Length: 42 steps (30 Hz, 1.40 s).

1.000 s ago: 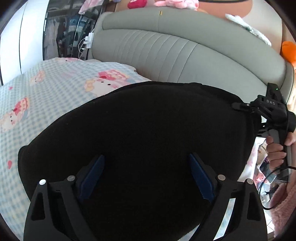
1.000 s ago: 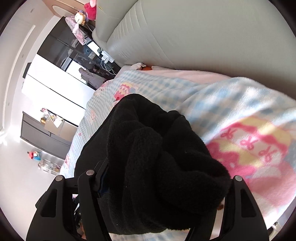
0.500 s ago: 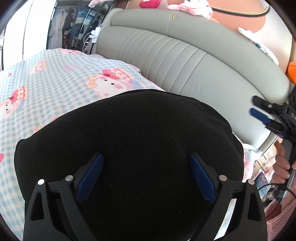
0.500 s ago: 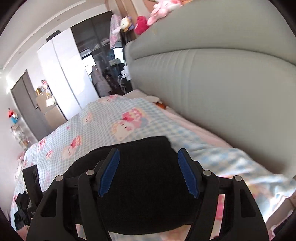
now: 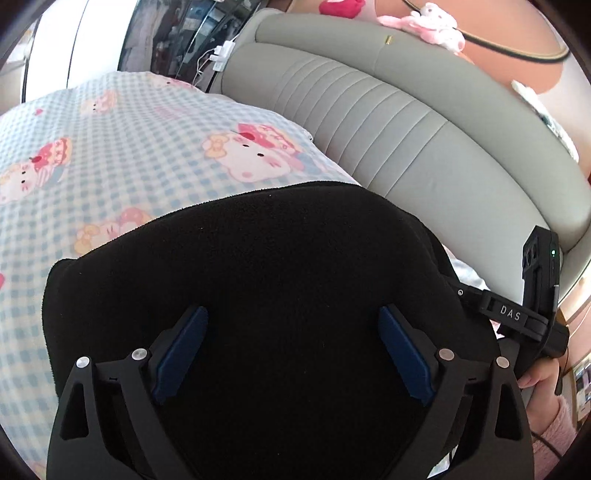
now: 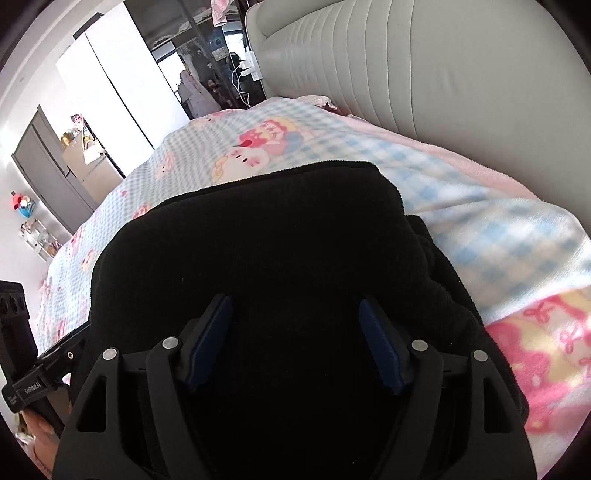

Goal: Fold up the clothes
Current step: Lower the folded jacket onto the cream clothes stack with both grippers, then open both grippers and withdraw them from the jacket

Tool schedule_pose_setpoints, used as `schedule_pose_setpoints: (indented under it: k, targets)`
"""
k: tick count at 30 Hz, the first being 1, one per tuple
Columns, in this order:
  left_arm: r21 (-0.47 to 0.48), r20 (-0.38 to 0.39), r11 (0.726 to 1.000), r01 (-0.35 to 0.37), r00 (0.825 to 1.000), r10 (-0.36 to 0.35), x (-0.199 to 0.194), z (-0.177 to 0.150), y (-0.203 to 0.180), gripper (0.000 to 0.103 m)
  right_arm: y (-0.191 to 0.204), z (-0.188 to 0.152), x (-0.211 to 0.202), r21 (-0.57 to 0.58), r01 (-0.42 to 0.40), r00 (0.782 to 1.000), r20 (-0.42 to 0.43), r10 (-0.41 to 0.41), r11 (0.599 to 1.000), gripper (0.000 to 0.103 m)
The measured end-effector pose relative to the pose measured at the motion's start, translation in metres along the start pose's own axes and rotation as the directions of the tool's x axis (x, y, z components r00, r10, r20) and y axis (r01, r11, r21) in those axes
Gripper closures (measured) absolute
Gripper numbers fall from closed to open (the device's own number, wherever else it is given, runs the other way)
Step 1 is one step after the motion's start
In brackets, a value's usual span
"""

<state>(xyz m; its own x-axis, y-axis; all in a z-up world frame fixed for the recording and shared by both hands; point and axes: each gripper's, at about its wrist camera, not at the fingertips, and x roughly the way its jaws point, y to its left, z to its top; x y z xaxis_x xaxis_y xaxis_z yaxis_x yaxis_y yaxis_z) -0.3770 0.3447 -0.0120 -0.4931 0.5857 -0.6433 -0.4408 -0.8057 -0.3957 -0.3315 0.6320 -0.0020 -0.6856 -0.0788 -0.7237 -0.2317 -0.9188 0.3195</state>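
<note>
A black fleece garment (image 5: 280, 251) lies folded into a thick pad on the blue checked cartoon blanket (image 5: 110, 155). My left gripper (image 5: 293, 332) hovers just over its near part, open, blue pads wide apart and gripping nothing. In the right wrist view the same garment (image 6: 258, 229) fills the middle, with a rumpled layer at its right side. My right gripper (image 6: 295, 325) is over it with its jaws opening; the fabric lies beneath the pads, not pinched. The right gripper's housing (image 5: 539, 280) shows at the garment's right edge, held by a hand (image 5: 539, 380).
A grey padded headboard (image 5: 406, 122) curves along the far side of the blanket. Plush toys (image 5: 439, 26) sit on top of it. A white plug strip (image 5: 221, 55) hangs at its left end. White wardrobe doors (image 6: 110, 81) stand beyond the bed.
The right gripper let go of the bunched black fabric, lifted away, then came down over the flattened garment with its jaws wider. The left gripper stayed open and shifted slightly across the garment.
</note>
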Motion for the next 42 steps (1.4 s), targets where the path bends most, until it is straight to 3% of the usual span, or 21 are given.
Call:
schedule_pose_setpoints:
  k: [8, 14, 21, 27, 29, 32, 33, 37, 42]
  targets:
    - [-0.045, -0.045, 0.999, -0.008, 0.999, 0.006, 0.033, 0.035, 0.016, 0.004, -0.012, 0.01, 0.033, 0.092, 0.026, 0.999, -0.027, -0.024, 0.995, 0.026]
    - [-0.024, -0.03, 1.0, -0.012, 0.999, 0.011, 0.019, 0.009, 0.007, 0.004, -0.01, 0.0, 0.026, 0.057, 0.022, 1.0, -0.01, -0.021, 0.998, 0.025]
    - [-0.014, -0.041, 1.0, 0.006, 0.999, -0.006, -0.008, 0.013, 0.005, 0.003, -0.006, 0.007, 0.0, 0.08, -0.022, 1.0, -0.008, 0.023, 0.997, 0.024]
    - [-0.061, -0.026, 0.998, -0.02, 1.0, 0.019, -0.031, 0.012, 0.016, 0.003, 0.003, 0.001, -0.027, 0.096, 0.031, 0.999, 0.004, -0.032, 0.995, 0.02]
    - [-0.061, 0.007, 0.995, -0.076, 0.997, 0.077, -0.039, 0.011, 0.018, 0.003, 0.009, -0.002, -0.036, 0.086, 0.042, 0.999, 0.021, -0.044, 0.995, 0.02]
    - [-0.041, 0.095, 0.97, -0.239, 0.966, 0.242, -0.057, 0.012, 0.019, 0.003, 0.024, -0.002, -0.046, 0.057, 0.068, 0.996, 0.055, -0.071, 0.996, 0.02]
    - [-0.048, 0.106, 0.965, -0.259, 0.959, 0.263, -0.062, 0.015, 0.023, 0.003, 0.031, -0.001, -0.048, 0.041, 0.083, 0.994, 0.064, -0.085, 0.996, 0.02]
    - [-0.134, 0.115, 0.961, -0.243, 0.959, 0.259, -0.089, 0.024, 0.045, 0.003, 0.068, 0.0, -0.057, -0.028, 0.083, 0.994, 0.074, -0.081, 0.996, 0.02]
    - [-0.148, 0.121, 0.932, -0.331, 0.929, 0.349, -0.127, 0.028, 0.077, 0.003, 0.123, -0.004, -0.061, -0.074, 0.114, 0.987, 0.12, -0.104, 0.991, 0.02]
